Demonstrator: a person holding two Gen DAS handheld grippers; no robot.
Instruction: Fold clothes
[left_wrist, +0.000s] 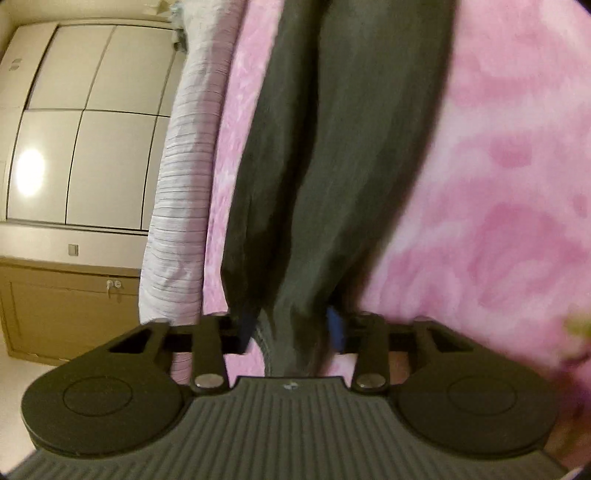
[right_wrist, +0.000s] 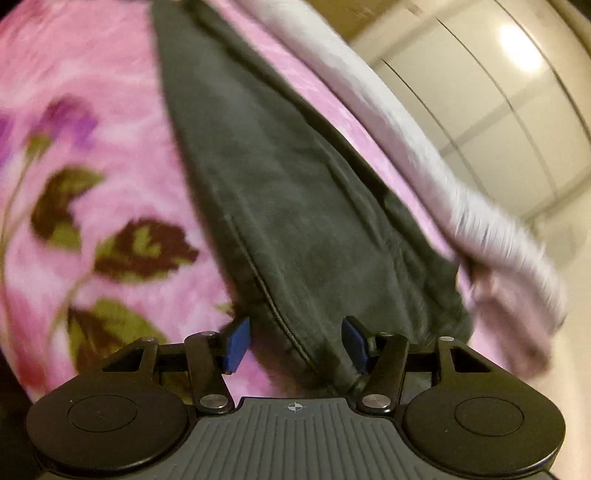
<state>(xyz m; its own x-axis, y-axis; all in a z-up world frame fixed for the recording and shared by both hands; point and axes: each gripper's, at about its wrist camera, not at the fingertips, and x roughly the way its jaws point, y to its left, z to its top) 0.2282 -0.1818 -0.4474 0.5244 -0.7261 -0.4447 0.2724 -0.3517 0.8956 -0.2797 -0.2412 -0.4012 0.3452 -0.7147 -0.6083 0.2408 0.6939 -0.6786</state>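
Note:
A dark grey garment (left_wrist: 332, 147) with a stitched seam lies stretched in a long band over a pink blanket (left_wrist: 498, 166). Its near end narrows into a bunch between the blue pads (left_wrist: 334, 328) of my left gripper (left_wrist: 290, 330), which is shut on it. In the right wrist view the same dark garment (right_wrist: 288, 221) runs away from the camera, and another end sits between the blue pads (right_wrist: 238, 343) of my right gripper (right_wrist: 295, 343), shut on the cloth. Both views are blurred by motion.
The pink blanket (right_wrist: 92, 166) carries dark leaf and purple flower prints. A white striped sheet (left_wrist: 184, 192) runs along the bed's edge beside the garment. Beyond it are pale glossy cupboard doors (left_wrist: 85, 129), a wooden cabinet (left_wrist: 62, 314) and light floor (right_wrist: 535, 369).

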